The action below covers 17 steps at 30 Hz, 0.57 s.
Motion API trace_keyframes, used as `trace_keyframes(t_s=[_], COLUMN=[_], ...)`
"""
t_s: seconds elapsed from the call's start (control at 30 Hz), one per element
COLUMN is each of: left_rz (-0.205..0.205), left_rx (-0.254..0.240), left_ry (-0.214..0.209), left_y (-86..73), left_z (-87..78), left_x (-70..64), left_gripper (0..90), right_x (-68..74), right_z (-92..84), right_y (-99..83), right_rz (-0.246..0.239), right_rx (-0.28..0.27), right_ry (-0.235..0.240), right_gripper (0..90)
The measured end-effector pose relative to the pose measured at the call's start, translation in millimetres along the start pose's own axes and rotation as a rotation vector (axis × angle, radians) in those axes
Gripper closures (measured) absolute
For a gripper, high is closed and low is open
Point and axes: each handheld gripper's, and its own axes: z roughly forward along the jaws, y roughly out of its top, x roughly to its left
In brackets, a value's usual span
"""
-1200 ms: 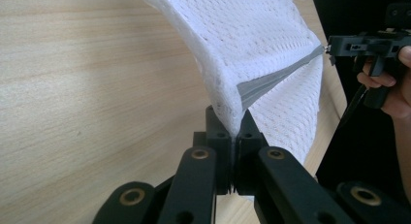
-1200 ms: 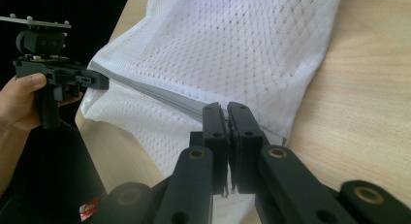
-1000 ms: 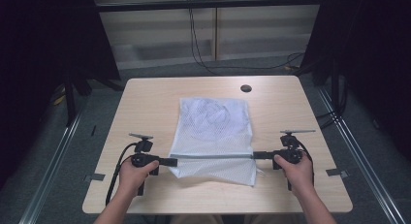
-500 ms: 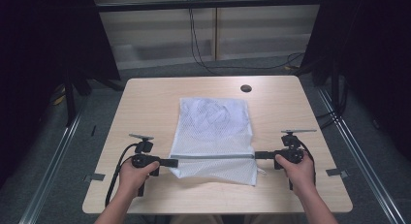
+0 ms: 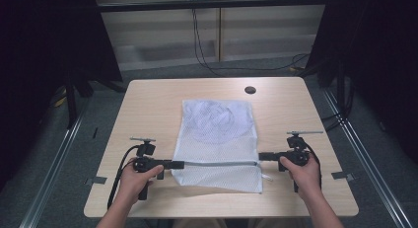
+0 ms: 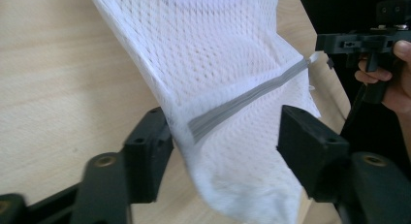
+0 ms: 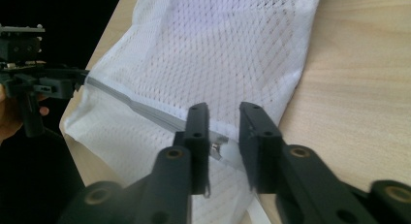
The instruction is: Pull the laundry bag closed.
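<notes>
Wooden worktop [image 5: 148,104], white mesh bag [image 5: 219,139] lying flat mid-table, zipper [image 5: 217,163] across its near end.
Left claw [image 6: 223,136] has just been opening: jaws wide, zipper end between them, pads clear. Right claw [image 7: 224,136] has opened a bit, narrow gap around the zipper pull [image 7: 219,147]; contact can't be told.

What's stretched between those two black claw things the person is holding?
The white mesh bag, with its grey zipper running straight from the left gripper to the right gripper; the high view shows it. Both jaws have just been opening.
</notes>
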Motion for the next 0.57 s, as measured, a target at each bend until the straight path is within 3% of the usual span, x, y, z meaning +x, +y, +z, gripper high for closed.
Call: trace_keyframes(t_s=[0.07, 0.13, 0.17, 0.2, 0.3, 0.4, 0.57], left_rz=[0.027, 0.039, 0.054, 0.054, 0.103, 0.139, 0.148], left_rx=[-0.019, -0.024, -0.065, -0.065, -0.128, -0.123, -0.108], left_ry=[0.039, 0.046, 0.071, 0.071, 0.116, 0.144, 0.162], left_y=[0.7, 1.6, 3.5, 3.5, 6.2, 5.7, 4.6], left_z=[-3.3, -5.8, -10.8, -10.8, -16.4, -14.1, -10.6], left_x=[-1.1, -1.1, -3.3, -3.3, -6.3, -4.6, 1.2], left_gripper=[33.0, 30.2, 28.6, 26.9, 22.6, 20.4, 19.3], right_x=[0.6, 1.4, 1.7, 1.9, 4.1, 6.2, 7.8], right_z=[0.2, 0.6, 0.9, 1.4, 2.9, 3.8, 5.3], right_y=[0.8, 1.5, 1.8, 2.1, 3.8, 6.4, 9.2], right_rz=[-0.001, -0.004, -0.002, -0.006, -0.033, -0.058, -0.090], right_rx=[-0.006, -0.013, -0.017, -0.022, -0.032, -0.057, -0.061], right_ry=[-0.004, -0.006, -0.008, -0.015, -0.038, -0.057, -0.081], right_gripper=[68.3, 63.7, 61.1, 58.8, 51.7, 44.6, 36.2])
